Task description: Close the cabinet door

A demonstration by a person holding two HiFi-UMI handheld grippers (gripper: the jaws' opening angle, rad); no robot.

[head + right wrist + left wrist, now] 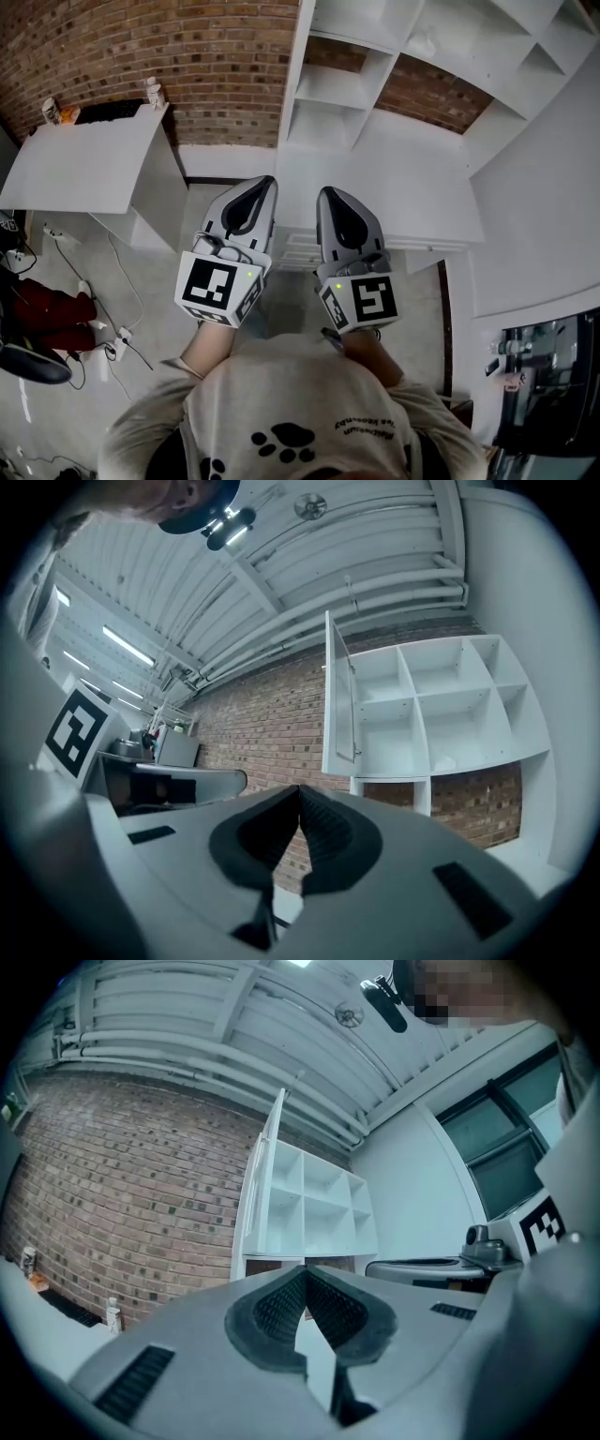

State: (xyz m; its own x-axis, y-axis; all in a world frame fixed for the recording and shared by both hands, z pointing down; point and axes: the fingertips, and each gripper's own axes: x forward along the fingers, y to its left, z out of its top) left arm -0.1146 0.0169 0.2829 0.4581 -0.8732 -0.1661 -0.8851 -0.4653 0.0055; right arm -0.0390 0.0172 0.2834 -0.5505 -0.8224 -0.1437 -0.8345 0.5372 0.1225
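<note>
While the cabinet door (296, 66) stands swung out from the left edge of the white shelf unit (339, 89), edge-on to the person, both grippers hang side by side in front of the chest, pointing toward it and well apart from it. The left gripper (266, 181) is clenched with nothing between its ribbed pads, and the right gripper (328, 193) is the same: tips together, empty. That makes sense for the job, I'd judge. A door of this kind needs a push rather than a grasp, and closed jaws give a blunt nose for pushing.

From the right gripper view the door (339, 696) shows its inner face and a thin metal fitting along it, with the open compartments just to its right. The left gripper view sees the door (270, 1176) as a narrow white edge against the brick wall (122, 1204).

A low white counter (375, 178) sits under the shelves, between the person and the door, so the reach probably has to go over it. To the left a white table (84, 164) carries a small bottle (155, 92), and cables (120, 336) trail over the floor — all off to the side of the route.
</note>
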